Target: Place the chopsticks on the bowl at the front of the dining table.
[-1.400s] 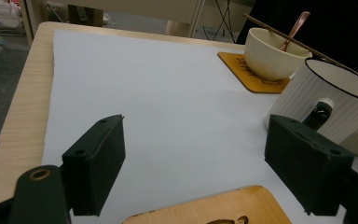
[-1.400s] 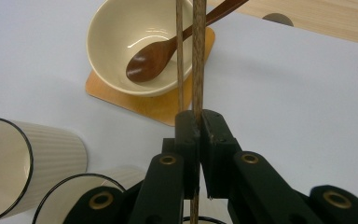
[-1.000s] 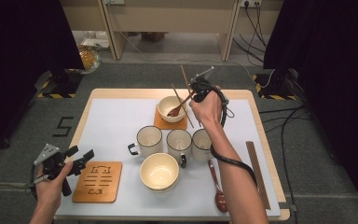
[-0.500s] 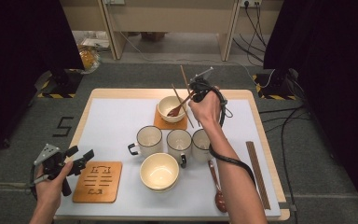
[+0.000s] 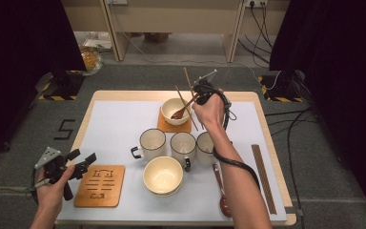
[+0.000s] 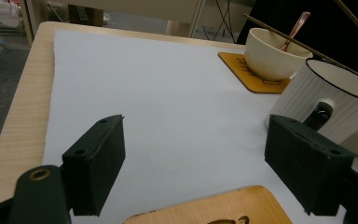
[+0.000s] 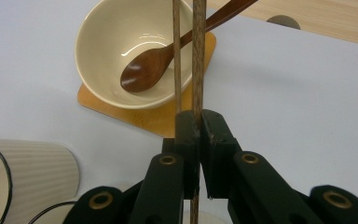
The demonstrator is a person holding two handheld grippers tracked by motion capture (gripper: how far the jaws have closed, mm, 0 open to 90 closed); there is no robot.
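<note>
My right gripper [image 5: 197, 97] hangs just right of a cream bowl [image 5: 173, 109] on a wooden coaster [image 5: 164, 125] at the back of the white mat. It is shut on a pair of wooden chopsticks [image 5: 187, 78], which stick up and away over the bowl. In the right gripper view the gripper [image 7: 198, 122] pinches both chopsticks [image 7: 197, 56] above the bowl [image 7: 102, 37], where a brown spoon [image 7: 144, 70] lies. My left gripper [image 5: 83, 162] rests at the front left beside an empty coaster [image 5: 100, 186], open, and its own view [image 6: 200, 154] shows bare mat between the jaws.
A row of three white mugs [image 5: 183, 143] stands mid-table, with a larger cream bowl [image 5: 162, 175] in front. A second brown spoon [image 5: 221, 193] and a wooden strip [image 5: 263, 176] lie at the front right. The nearest mug [image 6: 335, 102] is close to my left gripper's right jaw.
</note>
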